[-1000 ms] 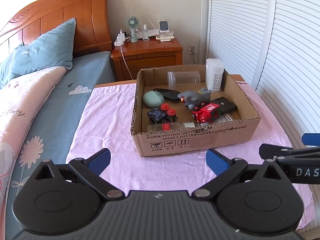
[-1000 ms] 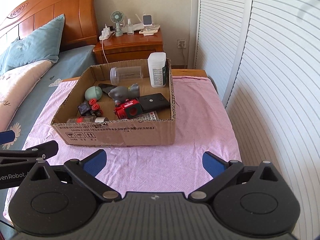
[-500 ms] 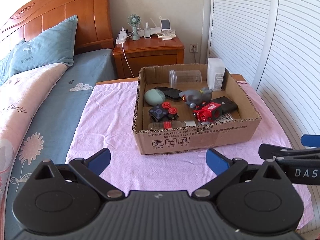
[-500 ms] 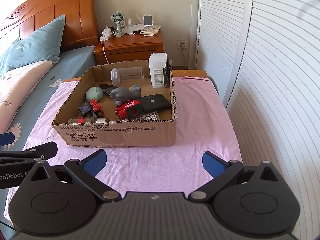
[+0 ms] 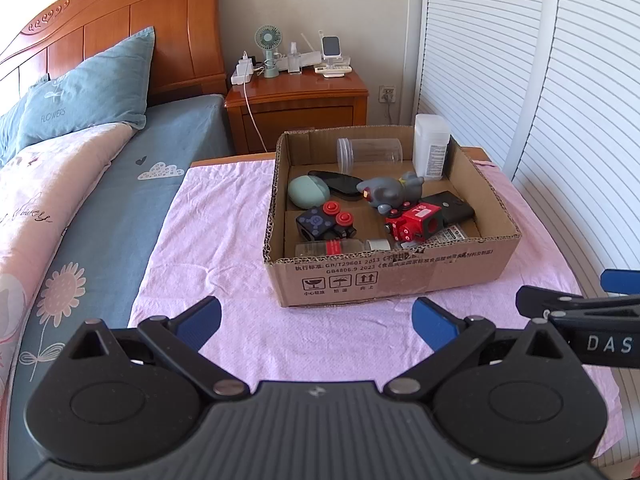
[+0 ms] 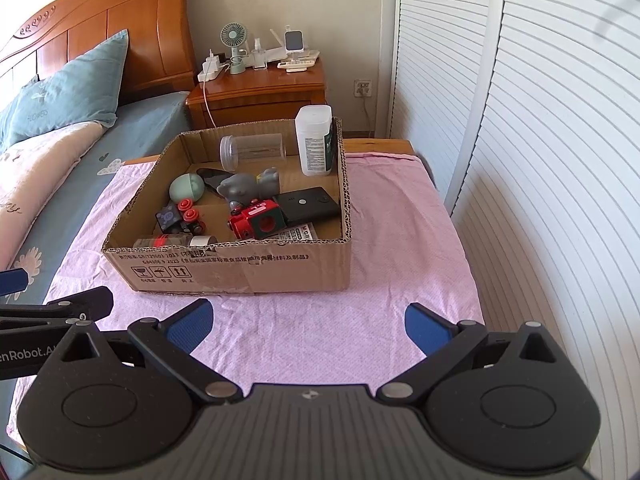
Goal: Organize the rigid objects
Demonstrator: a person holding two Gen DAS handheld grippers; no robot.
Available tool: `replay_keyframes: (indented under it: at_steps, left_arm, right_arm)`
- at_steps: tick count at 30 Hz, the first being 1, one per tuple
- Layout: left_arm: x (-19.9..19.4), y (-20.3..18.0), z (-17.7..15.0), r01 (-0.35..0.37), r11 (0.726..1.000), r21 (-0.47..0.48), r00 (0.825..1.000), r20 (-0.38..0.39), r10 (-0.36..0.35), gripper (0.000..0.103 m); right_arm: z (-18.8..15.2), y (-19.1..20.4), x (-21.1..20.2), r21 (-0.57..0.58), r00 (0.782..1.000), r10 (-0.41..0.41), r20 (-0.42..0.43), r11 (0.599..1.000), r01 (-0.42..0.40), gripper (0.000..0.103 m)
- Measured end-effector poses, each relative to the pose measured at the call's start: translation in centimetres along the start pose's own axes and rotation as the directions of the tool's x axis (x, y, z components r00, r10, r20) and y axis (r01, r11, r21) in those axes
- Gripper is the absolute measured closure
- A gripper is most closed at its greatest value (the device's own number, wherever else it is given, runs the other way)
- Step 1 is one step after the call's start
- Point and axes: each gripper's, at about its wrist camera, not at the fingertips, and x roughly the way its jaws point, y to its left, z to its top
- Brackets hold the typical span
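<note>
One cardboard box (image 5: 394, 276) sits on the pink cloth (image 5: 224, 232) covering the table, and it holds all the rigid objects I can see. At its far wall a clear jar (image 5: 370, 155) lies on its side; a white bottle (image 5: 430, 146) stands upright in the far right corner. Mid-box I note a green egg-shaped case (image 5: 309, 195), a flat black oval piece (image 5: 336, 182) just beside it, and a grey toy figure (image 5: 394, 196). Nearer the front wall: a black cube with red knobs (image 5: 326, 222), a red block toy (image 5: 416, 224) touching a black rectangular device (image 5: 454, 210), and a small clear bottle with a red band (image 5: 332, 247) lying along the front wall.

My left gripper (image 5: 316, 318) hovers over the cloth, short of the box, jaws spread wide with nothing between them. My right gripper (image 6: 308, 322) is likewise wide apart and empty, also in front of the box, just beside the left one.

Beyond the table stands a wooden nightstand (image 5: 296, 104) with a small fan (image 5: 269, 46). The bed (image 5: 100, 184) lies to the left, louvered doors (image 6: 540, 120) to the right.
</note>
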Motion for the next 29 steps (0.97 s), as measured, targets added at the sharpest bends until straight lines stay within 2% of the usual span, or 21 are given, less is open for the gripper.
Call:
replay_keyframes:
  at_steps: [29]
  left_arm:
    - [-0.72,-0.15,-0.20,-0.002,1.000,0.001,1.000,0.007,0.002,0.002]
  right_arm:
    - [-0.05,-0.15,-0.26,0.003,1.000,-0.001,0.006,1.000,0.001,0.000]
